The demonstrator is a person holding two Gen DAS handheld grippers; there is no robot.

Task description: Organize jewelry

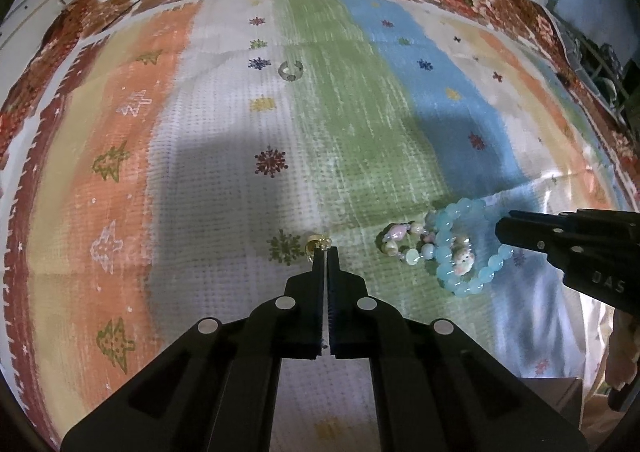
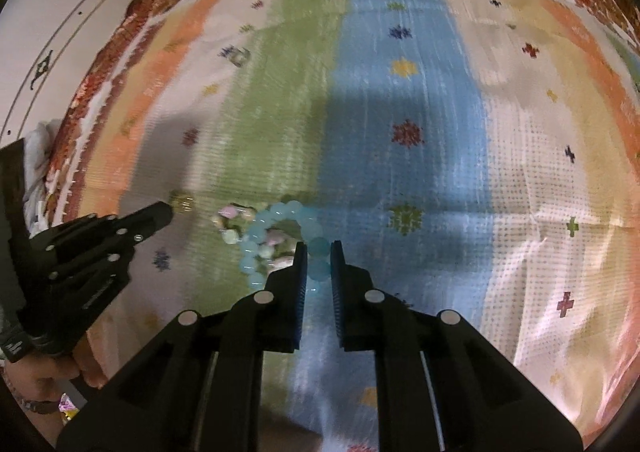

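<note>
on the left we have the left gripper [image 1: 326, 250], its jaws pressed together with only a sliver of light between them, and right at the tips sits a small gold ring [image 1: 317, 243] with a pale stone. whether the tips actually pinch it or only touch it we cannot tell; the fingers cover its lower edge. it lies on the white band of the striped cloth [image 1: 224, 188], beside a green snowflake print.

moving right, a pastel bead bracelet [image 1: 402, 244] lies on the green stripe, and tangled against it a ring of aqua beads [image 1: 460, 248] with a little figure charm [image 1: 464, 260] in its middle. the right gripper [image 2: 319, 252] is clamped onto that aqua bracelet [image 2: 288, 236]: a couple of teal beads sit squeezed between the two pads, the rest of the loop fanning left of the jaws. this view is smeared, so the charm is barely readable here.

far back on the white band lies a grey open ring [image 1: 290, 71], well apart from everything.

at the right edge of the left view the other tool's [image 1: 560, 248] black body bears raised letters, "das" as far as we can read, cut off by the frame.
</note>
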